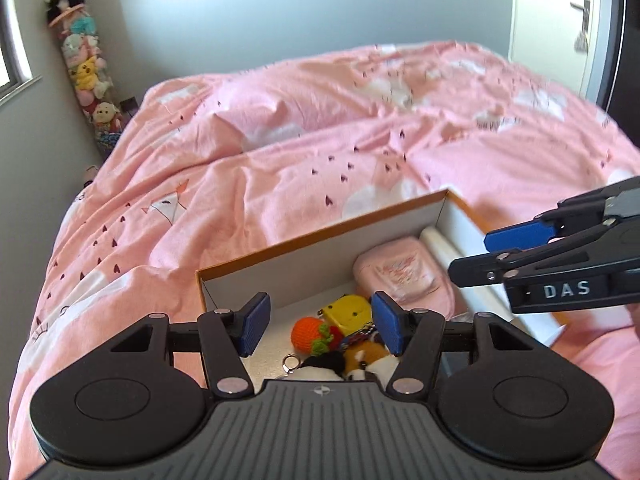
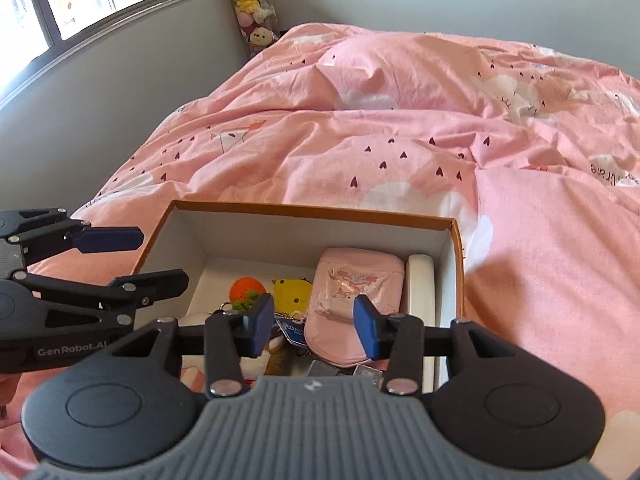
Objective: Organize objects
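Observation:
An open white box with an orange rim (image 1: 320,236) (image 2: 316,213) lies on the pink bed. Inside are an orange crocheted fruit (image 1: 307,331) (image 2: 246,289), a yellow plush (image 1: 348,310) (image 2: 292,295), a pink pouch (image 1: 400,276) (image 2: 352,292), a white case (image 1: 440,246) (image 2: 421,288) and small keychains. My left gripper (image 1: 320,330) is open and empty above the box's near left part. My right gripper (image 2: 314,330) is open and empty above the pouch. Each gripper shows in the other view, the right one (image 1: 480,256) and the left one (image 2: 160,258).
The pink duvet (image 1: 320,140) (image 2: 400,128) covers the bed around the box. A tall tube of plush toys (image 1: 84,64) (image 2: 252,0) stands in the corner. A window (image 2: 80,0) is on the left wall and a door (image 1: 560,20) at the far right.

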